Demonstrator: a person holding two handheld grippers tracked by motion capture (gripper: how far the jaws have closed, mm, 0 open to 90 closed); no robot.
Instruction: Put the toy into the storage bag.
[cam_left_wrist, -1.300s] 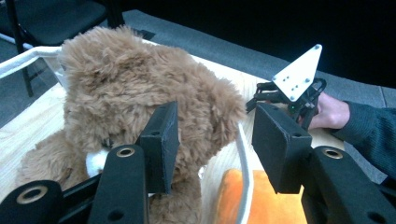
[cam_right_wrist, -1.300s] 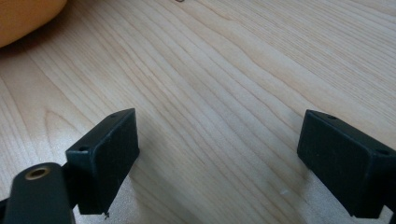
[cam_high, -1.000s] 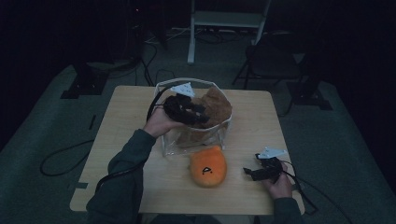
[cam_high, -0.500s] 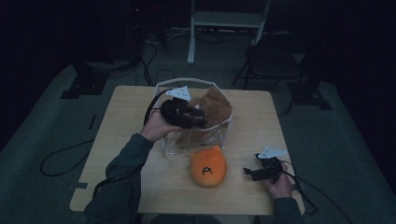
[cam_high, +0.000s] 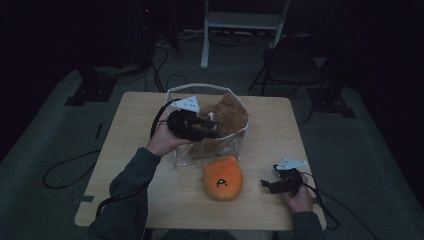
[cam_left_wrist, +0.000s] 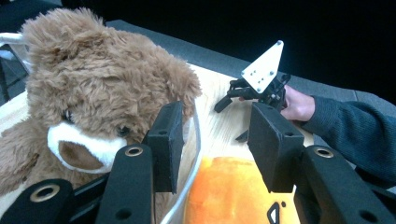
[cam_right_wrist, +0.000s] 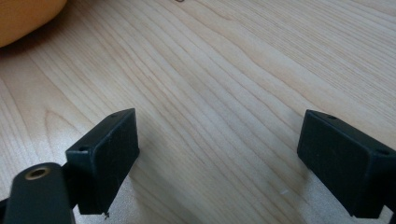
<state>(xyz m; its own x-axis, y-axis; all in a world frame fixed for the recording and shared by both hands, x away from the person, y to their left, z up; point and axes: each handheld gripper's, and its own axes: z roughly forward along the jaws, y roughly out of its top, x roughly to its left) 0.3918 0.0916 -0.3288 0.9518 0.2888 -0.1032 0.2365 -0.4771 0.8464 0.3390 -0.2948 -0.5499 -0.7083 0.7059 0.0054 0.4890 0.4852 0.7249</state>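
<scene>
Right now my left gripper (cam_high: 212, 127) is up at the clear container (cam_high: 210, 90) in the middle of the table (cam_high: 130, 145), and its jaws have just been closing. From the left gripper view they stand partly apart, one jaw just beside the brown teddy bear (cam_left_wrist: 93, 93), the other out over the orange plush toy (cam_left_wrist: 229, 186), with the container's clear rim running up between them. I can see no pad pressing on anything, so I read the left gripper as released, holding nothing. The bear sits inside the container, its head above the rim and its white muzzle turned toward my camera. The orange toy lies on the tabletop just outside the container, on the side nearer me, touching or nearly touching its wall; I cannot tell which.

My right gripper (cam_high: 272, 185) rests low on the table near the right front corner, well apart from the container and a little to the right of the orange toy. In the right gripper view its jaws stand wide apart over bare wood grain, nothing between them. An edge of the orange toy shows at the top left of that view. Around the table lies dark floor with loose cables (cam_high: 65, 170) and a chair (cam_high: 292, 62) behind it.
</scene>
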